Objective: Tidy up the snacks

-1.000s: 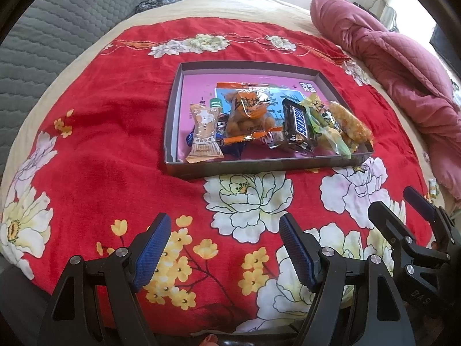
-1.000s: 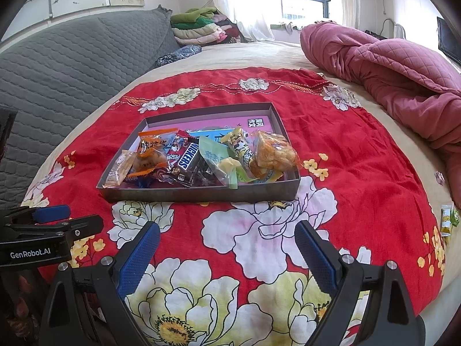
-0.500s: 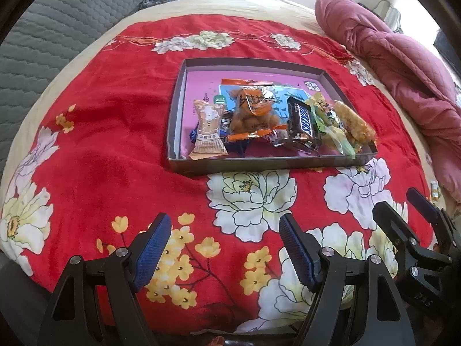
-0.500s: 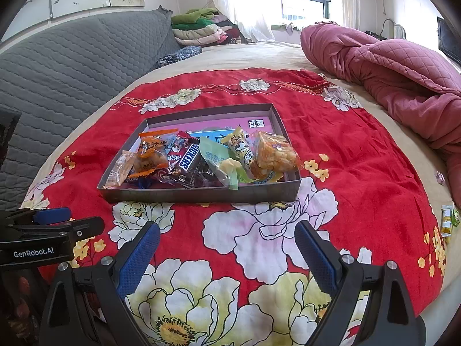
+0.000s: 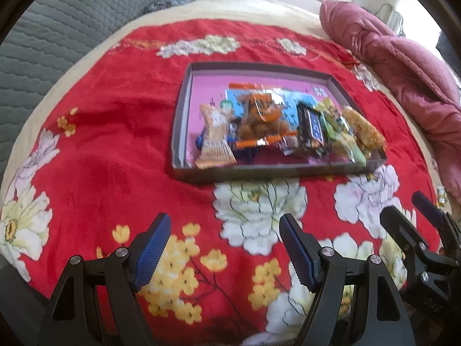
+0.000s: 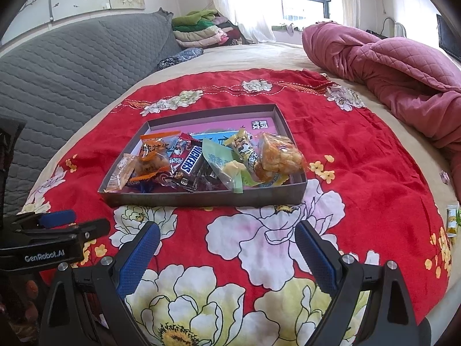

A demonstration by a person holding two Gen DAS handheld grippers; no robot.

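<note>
**Snacks heaped in the tray, both claws wide and empty**

A shallow grey tray (image 6: 201,197) with a pink floor sits in the middle of a red flowered blanket (image 6: 360,173) spread over a bed. The snacks are piled toward the tray's near edge, and its far half is mostly bare. From left to right in the right wrist view lie a small pale wrapped sweet (image 6: 121,170), an orange bag of brown pieces (image 6: 152,155), a dark chocolate bar (image 6: 190,160), a light green packet (image 6: 227,164), a yellow-green packet (image 6: 245,148) and a clear bag of orange puffed pieces (image 6: 278,155). Under them are smaller wrappers, too crowded to tell apart.

The left gripper (image 5: 222,245) hovers over the blanket on the near side of the tray, its blue pads (image 5: 151,248) spread wide with nothing between them. The right gripper (image 6: 227,248) also hangs near the tray's front edge, its jaws wide and empty. Each gripper shows at the edge of the other's view.

A pink quilt (image 6: 389,66) is bunched at the far right, a grey padded headboard (image 6: 72,66) runs along the left, and a small packet (image 6: 451,220) lies at the blanket's right edge.
</note>
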